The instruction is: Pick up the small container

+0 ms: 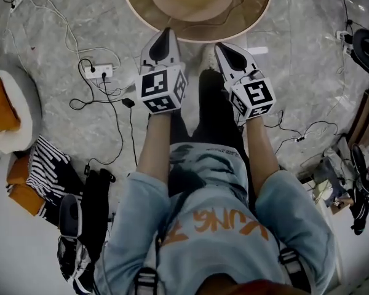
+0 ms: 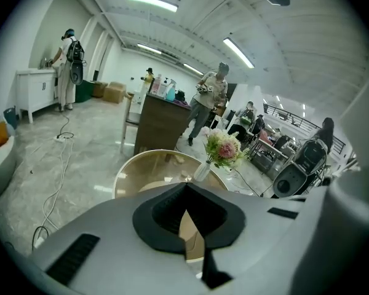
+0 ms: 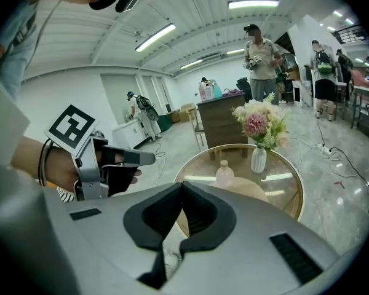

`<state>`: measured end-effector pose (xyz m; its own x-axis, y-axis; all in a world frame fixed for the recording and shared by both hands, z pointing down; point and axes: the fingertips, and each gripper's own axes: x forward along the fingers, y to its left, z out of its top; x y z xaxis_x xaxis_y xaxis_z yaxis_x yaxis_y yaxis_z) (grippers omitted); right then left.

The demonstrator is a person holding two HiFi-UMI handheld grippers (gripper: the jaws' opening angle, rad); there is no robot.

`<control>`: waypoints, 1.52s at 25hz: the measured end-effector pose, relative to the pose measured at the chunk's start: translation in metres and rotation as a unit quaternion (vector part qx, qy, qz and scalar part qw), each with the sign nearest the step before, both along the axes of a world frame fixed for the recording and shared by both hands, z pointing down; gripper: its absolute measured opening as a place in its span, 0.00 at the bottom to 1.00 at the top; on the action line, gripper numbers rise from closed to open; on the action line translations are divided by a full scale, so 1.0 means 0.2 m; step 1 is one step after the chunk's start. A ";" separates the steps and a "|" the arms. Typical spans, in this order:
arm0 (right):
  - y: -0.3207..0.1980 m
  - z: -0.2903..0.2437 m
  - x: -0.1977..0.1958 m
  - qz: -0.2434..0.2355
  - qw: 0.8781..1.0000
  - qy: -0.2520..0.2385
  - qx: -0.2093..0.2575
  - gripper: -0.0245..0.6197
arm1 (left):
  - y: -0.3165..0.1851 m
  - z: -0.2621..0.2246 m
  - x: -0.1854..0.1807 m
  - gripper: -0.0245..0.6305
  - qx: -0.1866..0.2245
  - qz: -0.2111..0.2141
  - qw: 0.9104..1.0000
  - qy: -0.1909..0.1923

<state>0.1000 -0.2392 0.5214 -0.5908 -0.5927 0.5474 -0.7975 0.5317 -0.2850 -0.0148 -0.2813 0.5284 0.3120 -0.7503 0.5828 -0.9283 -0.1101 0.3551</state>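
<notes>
The small container point(image 3: 224, 174), a pale translucent bottle, stands upright on the round glass-topped counter point(image 3: 287, 192). Its long axis is vertical and its narrow neck points at the ceiling. It sits near the counter's middle, just beside a white vase point(image 3: 258, 160) of pink and cream flowers point(image 3: 258, 125), and whether the two touch cannot be told. You see it clearly only in the right gripper view. In the left gripper view the gripper's grey body covers that part of the glass, and only the vase and flowers show above it. In the head view the counter is cut off by the top edge, so the bottle cannot be made out there. A tan disc under the glass blurs the bottle's lower outline, and its contents and cap are too small to read. Your right hand-held gripper point(image 3: 183, 189) is clenched, its black pads meeting at the tips with nothing between them, and it is well short of the bottle. Your left hand-held gripper point(image 2: 185, 192) is clenched and empty too, held just beside the right one at the counter's near rim. On the marble floor to your left lie a power strip point(image 1: 98, 71) and loose cables point(image 1: 120, 128). People stand around a dark cabinet point(image 3: 218, 125) beyond the counter.
</notes>
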 end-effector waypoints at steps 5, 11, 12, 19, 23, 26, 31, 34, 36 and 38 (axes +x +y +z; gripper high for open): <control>-0.17 0.37 0.07 -0.052 0.999 0.003 -0.003 0.06 | -0.13 0.32 0.16 0.07 -0.002 0.010 1.000 -0.004; -0.41 0.71 0.05 -0.046 0.999 -0.004 0.014 0.06 | -0.23 0.69 0.16 0.07 -0.006 0.011 1.000 -0.013; -0.44 0.76 0.05 -0.042 0.999 -0.004 0.018 0.06 | -0.24 0.74 0.15 0.07 -0.009 0.012 1.000 -0.014; -0.61 0.99 0.11 -0.019 0.998 0.013 0.052 0.09 | -0.29 0.97 0.15 0.07 -0.007 -0.007 1.000 -0.009; -0.72 1.07 0.11 -0.026 0.996 0.038 0.081 0.13 | -0.27 0.99 0.20 0.07 -0.012 0.010 1.000 -0.009; -0.83 1.11 0.10 -0.034 0.994 0.048 0.090 0.16 | -0.24 0.99 0.21 0.07 -0.015 0.029 0.999 -0.019; -1.02 1.10 0.08 -0.017 0.994 0.038 0.100 0.22 | -0.23 1.03 0.20 0.07 -0.028 0.013 0.999 -0.016; -1.12 1.11 0.04 -0.018 0.993 0.043 0.113 0.32 | -0.23 1.04 0.21 0.07 -0.036 0.013 0.999 -0.012; -1.18 1.11 0.03 -0.016 0.991 0.043 0.125 0.33 | -0.23 1.05 0.24 0.07 -0.041 0.017 0.999 -0.009; -1.23 1.11 0.04 -0.011 0.991 0.038 0.131 0.31 | -0.22 1.05 0.28 0.07 -0.044 0.021 0.999 -0.007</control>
